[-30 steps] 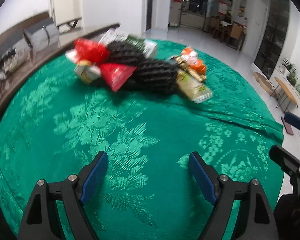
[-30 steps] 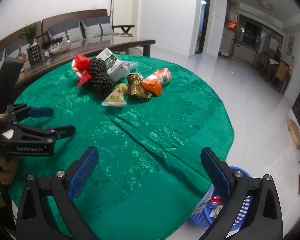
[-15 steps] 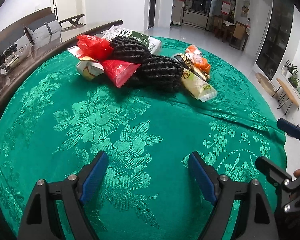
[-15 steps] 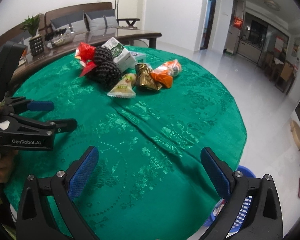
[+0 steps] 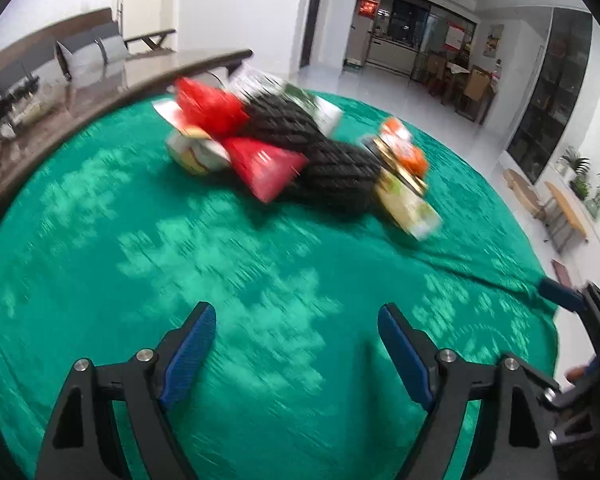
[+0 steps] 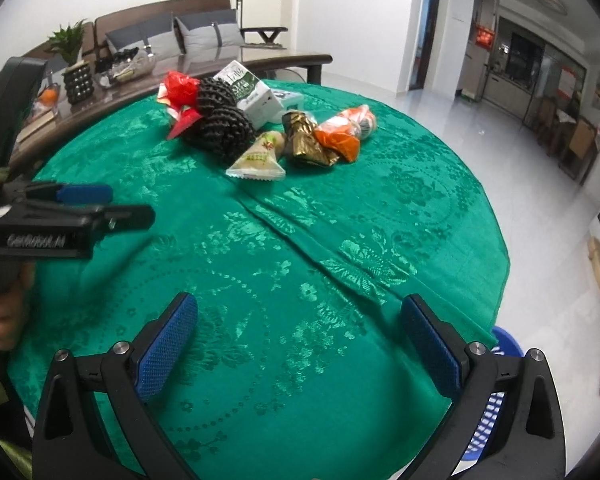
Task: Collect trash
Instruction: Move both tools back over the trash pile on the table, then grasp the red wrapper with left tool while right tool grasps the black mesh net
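A pile of trash lies at the far side of the round green table (image 6: 340,208): a red bag (image 6: 179,87), black netting (image 6: 220,120), a milk carton (image 6: 250,94), a pale green wrapper (image 6: 260,158), a gold wrapper (image 6: 306,140) and an orange wrapper (image 6: 342,132). The left wrist view is blurred and shows the red wrapper (image 5: 266,168) and black netting (image 5: 332,168). My left gripper (image 5: 296,344) is open and empty over the cloth, well short of the pile. My right gripper (image 6: 298,344) is open and empty near the table's front edge.
A blue basket (image 6: 496,412) stands on the floor below the table's front right edge. A dark wooden table (image 6: 100,96) with a plant and clutter adjoins the far left side. A sofa stands behind it. A cloth fold (image 6: 312,252) crosses the table.
Both grippers have moved forward towards the pile, which now looks larger in both views. The left view has become blurred. Both stay open.
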A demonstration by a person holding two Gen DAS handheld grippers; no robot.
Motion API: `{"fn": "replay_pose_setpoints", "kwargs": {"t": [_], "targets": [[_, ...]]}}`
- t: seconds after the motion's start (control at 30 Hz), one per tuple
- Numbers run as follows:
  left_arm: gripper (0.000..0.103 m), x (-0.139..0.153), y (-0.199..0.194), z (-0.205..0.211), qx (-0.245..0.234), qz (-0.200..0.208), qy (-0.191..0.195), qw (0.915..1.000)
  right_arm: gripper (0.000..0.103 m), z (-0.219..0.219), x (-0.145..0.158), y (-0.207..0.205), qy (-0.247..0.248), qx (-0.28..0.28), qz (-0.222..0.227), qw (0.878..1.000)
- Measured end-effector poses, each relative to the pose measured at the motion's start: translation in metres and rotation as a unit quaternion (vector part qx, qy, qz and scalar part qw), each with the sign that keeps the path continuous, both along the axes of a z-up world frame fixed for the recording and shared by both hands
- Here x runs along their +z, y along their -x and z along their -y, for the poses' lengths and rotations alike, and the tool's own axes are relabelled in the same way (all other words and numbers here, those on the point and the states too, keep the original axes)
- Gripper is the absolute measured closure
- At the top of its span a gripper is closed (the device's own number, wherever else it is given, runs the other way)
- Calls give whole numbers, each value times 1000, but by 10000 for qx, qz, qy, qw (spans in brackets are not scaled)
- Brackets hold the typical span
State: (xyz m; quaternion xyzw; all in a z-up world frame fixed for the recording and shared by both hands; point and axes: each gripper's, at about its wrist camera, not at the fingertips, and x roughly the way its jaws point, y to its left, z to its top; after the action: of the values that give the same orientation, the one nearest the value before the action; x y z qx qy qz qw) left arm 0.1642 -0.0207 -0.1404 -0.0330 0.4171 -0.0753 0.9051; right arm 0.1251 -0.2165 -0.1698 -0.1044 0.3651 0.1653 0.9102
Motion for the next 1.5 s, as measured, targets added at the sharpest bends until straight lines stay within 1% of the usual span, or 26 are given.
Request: {"fn": "replay_pose_setpoints", "kwargs": {"t": [0.07,0.17,0.23,0.33,0.4,0.47,0.5,0.53,0.57,0.6,0.7,0.77,0.83,0.87,1.0,1.07,1.13,1.17,1.23,1.3,1.37,1.43,1.5], "targets": [[18,9,-11,-10,80,58,36,9999,1,0,3,1,-8,8,56,10000],[18,14,-32,-16,42,20,104,9999,1,1,8,0,-35,3,148,9999],[18,15,-50,-19,124,6,113,9999,1,2,8,-2,-75,-22,138,9999],[19,12,-75,-21,208,-83,356,9991,1,-1,6,-7,-76,-42,90,9999],[19,8,-86,-23,289,-143,425,9986,1,-4,4,-10,-61,-31,66,10000],[35,5,-92,-27,305,-165,538,9980,1,-6,3,-10,-63,-17,54,10000],[60,4,-94,-28,238,-185,607,9977,1,-8,3,-11,-66,-5,46,10000],[72,3,-95,-29,143,-218,628,9977,1,-8,3,-12,-70,3,44,10000],[73,3,-95,-30,83,-218,616,9978,1,-9,3,-13,-75,12,47,10000],[80,4,-91,-32,24,-166,611,9980,1,-10,3,-14,-77,18,51,10000],[81,12,-76,-42,-213,-235,687,9971,1,-12,4,-17,-77,25,65,9999],[81,21,-61,-49,-374,-328,662,9966,1,-13,5,-20,-92,5,65,9999],[81,28,-45,-55,-734,-569,617,9938,1,-12,6,-22,-125,-15,58,9999],[81,30,-37,-57,-912,-667,567,9920,1,-12,6,-23,-138,-21,57,9999],[76,28,-6,-66,-1326,-673,113,9888,1,-15,7,-26,-176,-7,41,9998],[69,23,1,-68,-1372,-580,2,9888,1,-19,8,-28,-185,34,28,9998],[48,18,2,-74,-1324,-569,-33,9896,1,-22,12,-30,-240,114,28,9996],[45,18,3,-77,-1277,-511,-40,9905,1,-24,15,-33,-265,185,26,9995],[41,24,3,-81,-1220,-353,54,9919,1,-33,23,-42,-268,395,43,9989],[37,29,0,-85,-1209,-276,275,9919,1,-46,34,-59,-193,639,89,9977],[37,28,-6,-86,-1169,-313,405,9918,2,-62,42,-75,-95,924,63,9957],[37,24,-12,-84,-1071,-397,403,9926,2,-85,44,-98,115,1310,-48,9913],[37,22,-17,-82,-1089,-499,394,9920,6,-103,42,-116,319,1503,-181,9880]]}}
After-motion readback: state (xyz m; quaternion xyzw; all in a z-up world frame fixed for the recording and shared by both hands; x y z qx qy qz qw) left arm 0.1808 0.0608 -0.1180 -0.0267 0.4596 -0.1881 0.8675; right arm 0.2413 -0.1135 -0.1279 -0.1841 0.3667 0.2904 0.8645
